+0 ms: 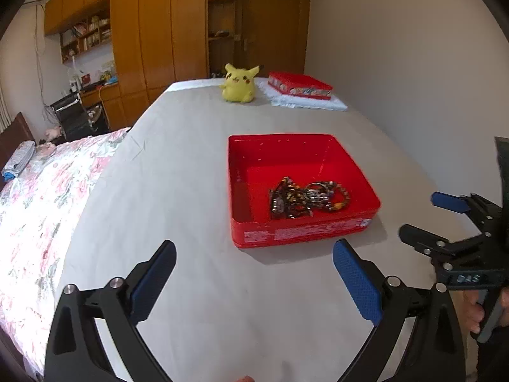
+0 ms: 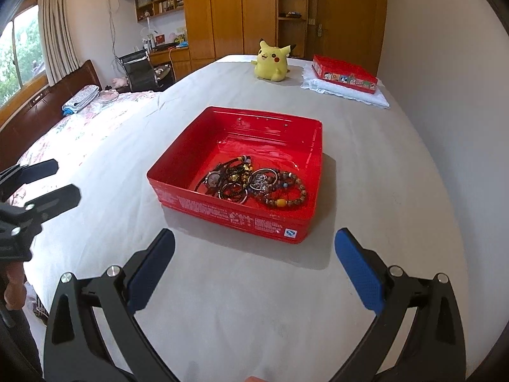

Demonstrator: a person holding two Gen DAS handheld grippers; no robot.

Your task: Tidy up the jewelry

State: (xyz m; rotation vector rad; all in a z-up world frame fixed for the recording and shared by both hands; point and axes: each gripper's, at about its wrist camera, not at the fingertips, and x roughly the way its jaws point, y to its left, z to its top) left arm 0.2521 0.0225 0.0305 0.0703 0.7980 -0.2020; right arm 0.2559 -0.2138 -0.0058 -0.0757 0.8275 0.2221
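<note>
Jewelry [image 2: 254, 181] lies heaped in the red tin [image 2: 178, 162], just ahead of both grippers. The left gripper [image 1: 254, 281] and right gripper [image 2: 254, 273] gape wide, holding nothing.

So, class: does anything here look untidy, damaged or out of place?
The jewelry lies tangled in one heap in the near part of the open red tin, whose front label looks scuffed. Nothing has spilled onto the sheet.

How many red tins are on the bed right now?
2. An open red tin holding a pile of jewelry sits mid-bed, just ahead of both claws. The other red tin rests on a white cloth at the far end, beside the yellow plush toy.
</note>
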